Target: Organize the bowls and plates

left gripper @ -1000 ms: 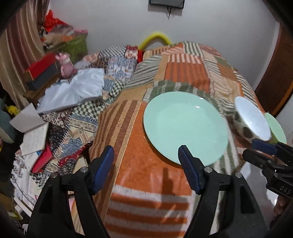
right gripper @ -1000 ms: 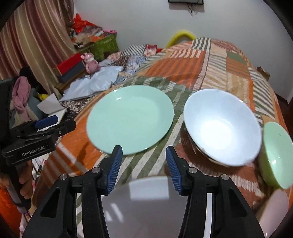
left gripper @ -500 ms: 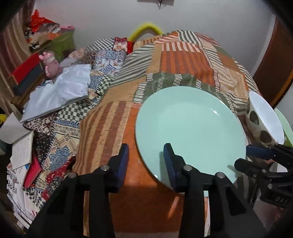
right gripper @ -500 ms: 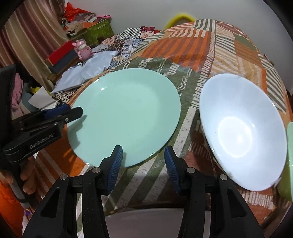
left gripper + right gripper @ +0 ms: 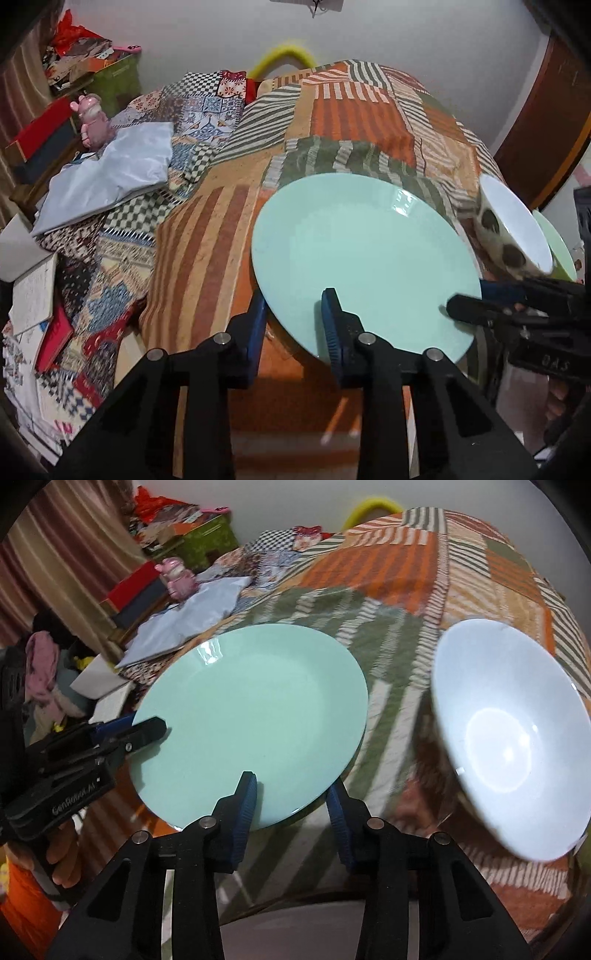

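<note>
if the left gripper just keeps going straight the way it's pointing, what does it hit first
Most likely the mint green plate: the left gripper already straddles its near rim, one finger above, one below.

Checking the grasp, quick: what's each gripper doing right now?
Left gripper: jaws just closing over plate rim; grip unclear.
Right gripper: jaws just closing over plate rim; grip unclear.

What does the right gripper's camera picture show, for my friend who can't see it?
Both grippers straddle the near rim of a mint-green plate lying on a striped patchwork bedspread, one on each side. A white bowl sits tilted at the right.
</note>
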### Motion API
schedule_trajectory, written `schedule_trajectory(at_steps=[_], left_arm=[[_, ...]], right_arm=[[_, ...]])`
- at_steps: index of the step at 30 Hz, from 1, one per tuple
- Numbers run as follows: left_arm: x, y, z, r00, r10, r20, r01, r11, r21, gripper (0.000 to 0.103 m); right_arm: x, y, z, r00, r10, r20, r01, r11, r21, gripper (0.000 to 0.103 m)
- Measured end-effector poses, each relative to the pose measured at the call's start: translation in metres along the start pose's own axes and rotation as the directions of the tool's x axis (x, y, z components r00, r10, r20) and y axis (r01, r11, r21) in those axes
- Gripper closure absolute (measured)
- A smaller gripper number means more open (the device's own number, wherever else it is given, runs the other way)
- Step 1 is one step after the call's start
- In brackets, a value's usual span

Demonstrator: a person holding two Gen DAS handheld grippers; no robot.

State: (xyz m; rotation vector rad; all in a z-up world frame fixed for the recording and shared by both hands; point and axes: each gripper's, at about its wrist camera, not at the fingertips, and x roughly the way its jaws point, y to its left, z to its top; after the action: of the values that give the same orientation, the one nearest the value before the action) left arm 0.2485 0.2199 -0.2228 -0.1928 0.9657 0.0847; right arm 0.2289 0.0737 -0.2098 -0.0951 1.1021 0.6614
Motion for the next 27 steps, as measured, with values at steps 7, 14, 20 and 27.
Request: schedule_trajectory(at_steps=[7, 14, 20, 27], left_arm=[[-0.036, 0.019, -0.035, 1.0, -0.012, -0.016, 0.011, 0.999, -0.047, 0.074], [-0.052, 0.027, -0.057, 1.0, -0.001, -0.028, -0.001, 0.998, -0.063, 0.074], [-0.039, 0.039, -0.044, 0.999, 0.0, -0.035, -0.004, 0.994, -0.11, 0.074], [-0.014, 0.047, -0.035, 0.999, -0.029, -0.043, 0.023, 0.991, -0.134, 0.074]], right_arm=[[-0.001, 0.019, -0.011, 0.997, 0.066, -0.03, -0.068, 0.996, -0.062, 0.069], [-0.002, 0.021, -0.014, 0.998, 0.044, -0.037, -0.048, 0.992, -0.113, 0.07], [0.003, 0.009, -0.002, 0.999, 0.023, -0.027, -0.025, 0.998, -0.061, 0.069], [0.019, 0.013, 0.002, 0.998, 0.039, -0.058, -0.043, 0.997, -0.069, 0.069]])
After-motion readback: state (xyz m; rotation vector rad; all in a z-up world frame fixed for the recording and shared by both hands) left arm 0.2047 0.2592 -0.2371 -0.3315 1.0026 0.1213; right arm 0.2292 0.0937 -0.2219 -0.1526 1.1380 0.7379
